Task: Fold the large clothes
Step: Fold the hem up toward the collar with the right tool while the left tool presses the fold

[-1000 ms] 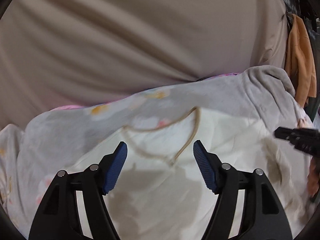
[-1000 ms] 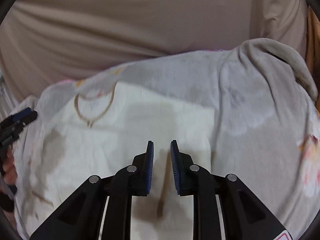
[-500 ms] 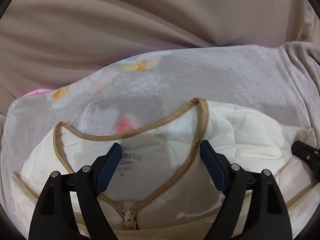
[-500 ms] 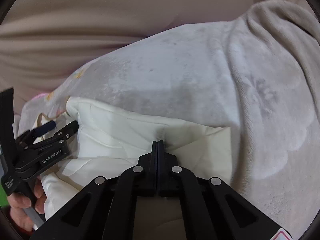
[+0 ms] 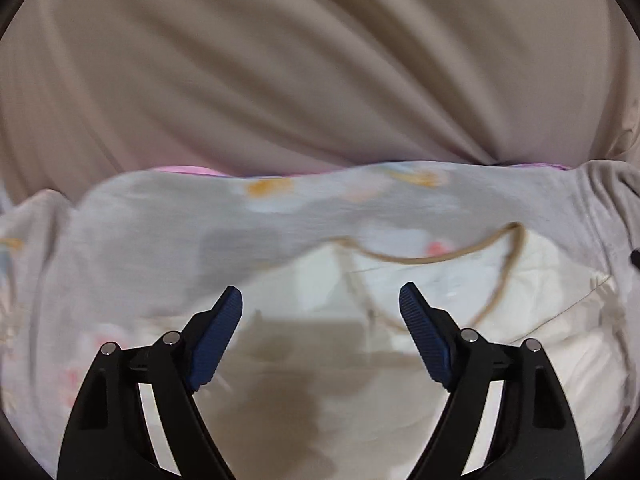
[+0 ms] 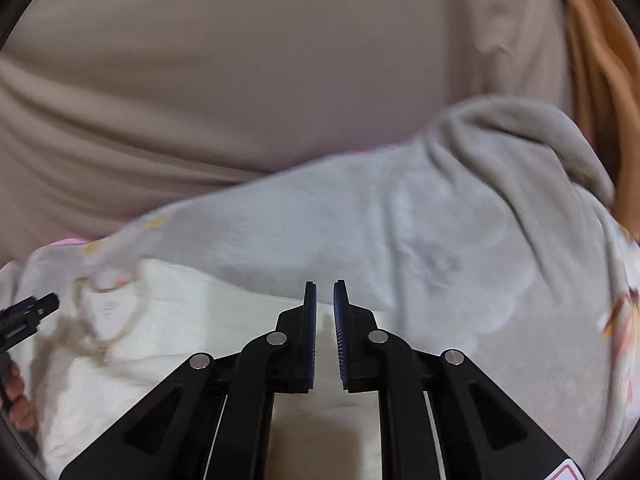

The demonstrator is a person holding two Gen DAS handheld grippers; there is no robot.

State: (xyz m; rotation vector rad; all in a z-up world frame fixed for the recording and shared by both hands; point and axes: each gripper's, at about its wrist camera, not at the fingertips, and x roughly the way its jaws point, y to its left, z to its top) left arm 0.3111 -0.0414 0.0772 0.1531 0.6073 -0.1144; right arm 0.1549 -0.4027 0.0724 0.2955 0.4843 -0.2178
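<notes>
A cream quilted jacket with a tan-trimmed collar lies spread on a grey floral blanket. My left gripper hovers over the jacket just left of the collar, open wide with nothing between its blue pads. My right gripper hangs above the jacket near its far edge. Its jaws are opening, with a narrow gap and no cloth between them. The left gripper and the hand holding it show at the left edge of the right wrist view.
A beige curtain-like cloth fills the background behind the blanket. The blanket bunches into a raised fold at the far right. An orange garment hangs beyond it. A pink strip shows under the blanket's far edge.
Both grippers have pulled back from the jacket, so the collar looks smaller and farther off. The right jaws, shut half a second ago, now stand slightly apart. The left jaws stay wide.
</notes>
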